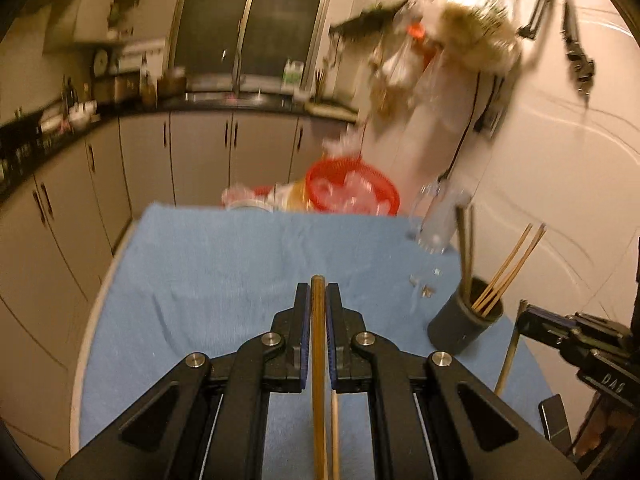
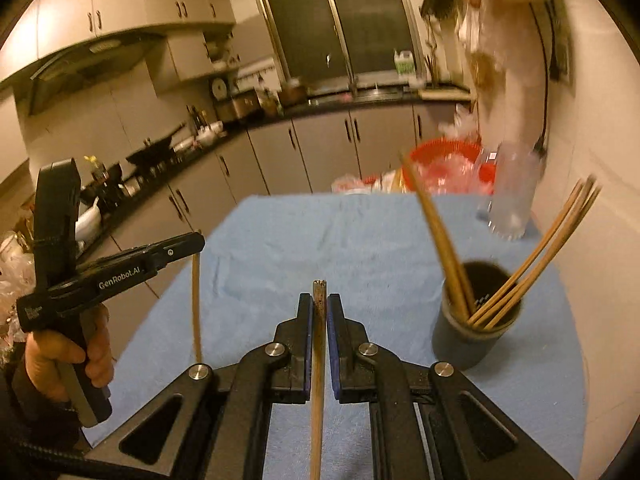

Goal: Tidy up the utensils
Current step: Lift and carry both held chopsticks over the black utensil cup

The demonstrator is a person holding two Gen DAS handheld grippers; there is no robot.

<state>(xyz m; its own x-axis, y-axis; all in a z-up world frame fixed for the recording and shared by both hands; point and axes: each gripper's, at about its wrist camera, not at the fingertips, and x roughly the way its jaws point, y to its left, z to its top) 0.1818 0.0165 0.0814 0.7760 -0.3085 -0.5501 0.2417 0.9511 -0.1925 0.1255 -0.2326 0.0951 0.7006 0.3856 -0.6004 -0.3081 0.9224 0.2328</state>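
While you read the left wrist view, note that the left claw (image 1: 318, 300) is closed on one chopstick (image 1: 319, 360), which runs back between the jaws toward the camera. A paler stick shows just beside it below the pads; whether it is also gripped cannot be told. Ahead and to the right of this claw stands the dark holder (image 1: 466, 326) on the blue towel (image 1: 224, 264), with several chopsticks already leaning inside. The right claw (image 1: 526, 316) enters at the far right, with a stick hanging below it.

Turning to the right wrist view, the right claw (image 2: 319, 312) is likewise closed on a single chopstick (image 2: 319, 360), tip just past the pads. The holder (image 2: 476, 320) sits ahead and to the right, close by. The left claw (image 2: 192, 242) appears at the left with its stick hanging down.

Judged from this, the task is well advanced: most sticks are stowed, and two remain for you to place. None lie loose on the visible towel.
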